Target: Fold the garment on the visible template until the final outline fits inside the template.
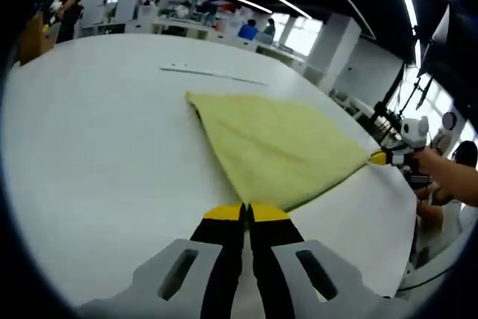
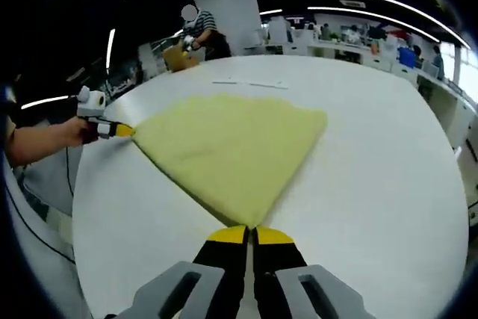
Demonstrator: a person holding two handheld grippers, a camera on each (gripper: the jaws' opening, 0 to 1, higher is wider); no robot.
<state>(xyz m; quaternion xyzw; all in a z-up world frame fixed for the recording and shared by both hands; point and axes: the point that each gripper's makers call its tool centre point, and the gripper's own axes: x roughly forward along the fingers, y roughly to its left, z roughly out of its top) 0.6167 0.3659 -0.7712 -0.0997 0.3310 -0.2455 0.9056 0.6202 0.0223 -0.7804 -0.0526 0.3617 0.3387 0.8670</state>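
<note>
The left gripper was closed on one corner of the yellow garment, its yellow-tipped jaws pressed together at the cloth's near edge. The right gripper was likewise clamped on the other near corner, jaws shut with the fabric pinched between them. From those two held corners the garment spread away across the white surface to its far edge, mostly lying flat, the stretch between the grippers looking taut. In each view the other gripper appeared at the cloth's side corner, held by a person's hand.

A thin dark line lay on the surface beyond the cloth; whether it marked the template could not be told.

To do the fold well, I would judge that both corners should travel together at equal height, keeping the edge between them tight so the cloth did not sag or twist, and be laid down squarely over the far edge.
</note>
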